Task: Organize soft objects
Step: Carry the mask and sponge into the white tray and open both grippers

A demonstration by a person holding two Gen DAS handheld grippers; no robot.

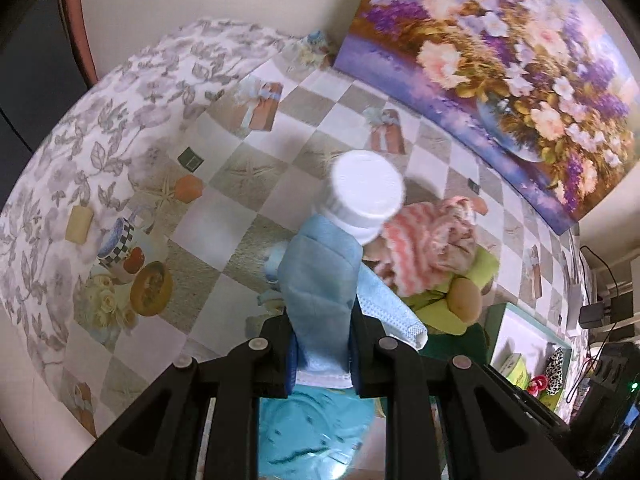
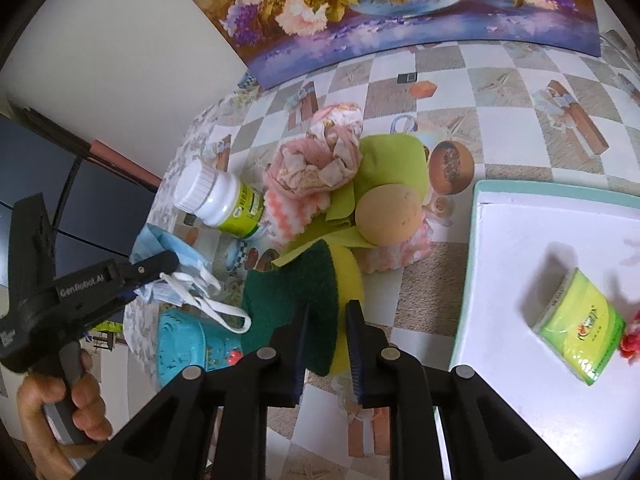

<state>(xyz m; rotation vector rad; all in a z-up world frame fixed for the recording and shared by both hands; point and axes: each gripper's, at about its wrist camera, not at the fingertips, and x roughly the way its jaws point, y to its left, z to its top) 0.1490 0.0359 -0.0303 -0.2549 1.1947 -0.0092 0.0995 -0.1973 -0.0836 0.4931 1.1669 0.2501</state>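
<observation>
My left gripper (image 1: 323,344) has its fingers (image 1: 362,344) squeezed on a blue face mask (image 1: 320,288). The mask hangs above the bench (image 1: 224,224), right in front of a white bottle (image 1: 366,196) with a white cap. In the right view the mask's white loops (image 2: 208,300) dangle over a teal dish (image 2: 188,340).

My right gripper (image 2: 328,344) has its fingers (image 2: 357,350) set narrow around the edge of a green and yellow sponge (image 2: 304,300); I cannot tell if they pinch it. Behind the sponge sits a pile: a green cloth (image 2: 390,164), a tan ball (image 2: 388,220) and a pink cloth (image 2: 320,160). To the right is a white tray (image 2: 516,248) with a green tissue pack (image 2: 580,332) in it.
</observation>
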